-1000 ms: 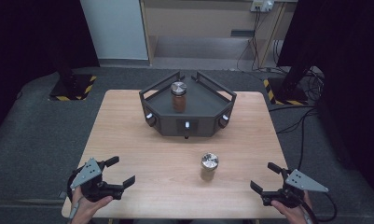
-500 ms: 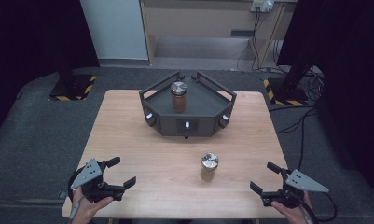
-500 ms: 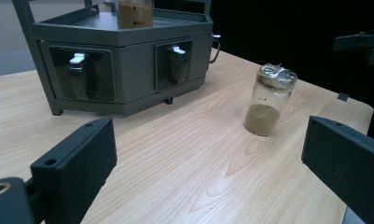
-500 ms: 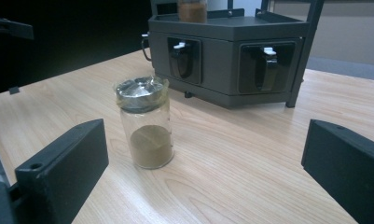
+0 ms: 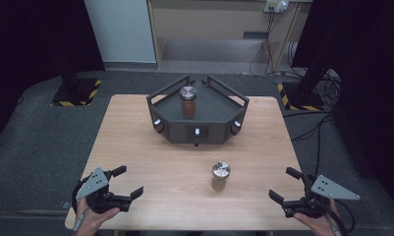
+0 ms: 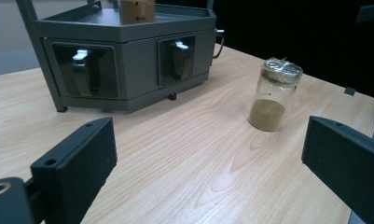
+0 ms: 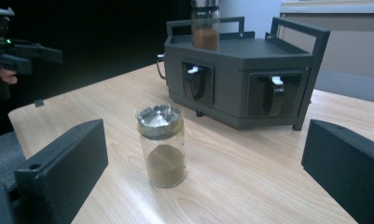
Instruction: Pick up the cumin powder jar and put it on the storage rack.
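A wooden table [image 5: 135, 132] carries a dark angular stand [image 5: 219, 113] at its far middle — a brown-filled jar [image 5: 188, 102] upright on top. A second jar [image 5: 220, 175] stands nearer. The left gripper [image 5: 128, 183] and right gripper [image 5: 284, 184] sit at the near corners — jaws spread.

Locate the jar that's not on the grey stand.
In the high view, the jar stands upright on the table, in front of the stand, nearer the right gripper.

Upper part of the brown jar [image 6: 137, 10] on the grey stand [image 6: 128, 56] cut off by the top edge in the left gripper view, its lid cropped in the right gripper view, person's forearms cut by the bottom edge in the high view, small markings on the near jar [image 6: 273, 95] too small to be read
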Demonstrator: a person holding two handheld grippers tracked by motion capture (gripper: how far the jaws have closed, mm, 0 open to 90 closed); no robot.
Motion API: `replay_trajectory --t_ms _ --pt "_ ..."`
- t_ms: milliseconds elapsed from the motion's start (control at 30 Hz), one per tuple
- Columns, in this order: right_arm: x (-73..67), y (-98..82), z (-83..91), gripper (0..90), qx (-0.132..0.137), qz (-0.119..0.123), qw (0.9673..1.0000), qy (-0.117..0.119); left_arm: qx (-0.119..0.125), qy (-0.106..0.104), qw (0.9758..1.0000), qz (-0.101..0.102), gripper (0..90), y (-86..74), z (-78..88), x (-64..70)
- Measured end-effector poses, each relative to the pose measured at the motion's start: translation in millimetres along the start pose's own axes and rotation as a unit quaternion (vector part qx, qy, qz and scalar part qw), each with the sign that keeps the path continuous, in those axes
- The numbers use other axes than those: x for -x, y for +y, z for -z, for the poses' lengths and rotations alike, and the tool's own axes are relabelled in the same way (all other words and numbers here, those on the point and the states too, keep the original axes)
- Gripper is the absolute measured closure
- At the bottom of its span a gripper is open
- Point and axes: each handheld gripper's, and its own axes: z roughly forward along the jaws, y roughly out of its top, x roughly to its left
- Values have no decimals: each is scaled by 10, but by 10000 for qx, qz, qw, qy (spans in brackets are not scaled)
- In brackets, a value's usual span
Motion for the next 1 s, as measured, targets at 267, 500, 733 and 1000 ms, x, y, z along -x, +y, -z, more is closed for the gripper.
replay_trajectory --t_ms 267,500,733,1000 --pt "43 336 34 10 -293 110 9994 144 -48 -5 10000 -21 23 7 2 -6" --pt "75 565 -9 17 -466 107 9983 337 -35 4 10000 13 23 2 5 -13" --pt "91 801 -75 16 -654 179 9967 444 -30 -10 10000 27 24 3 13 -19" --pt "123 943 -166 17 -776 214 9953 544 -50 -23 10000 15 23 4 10 -21"
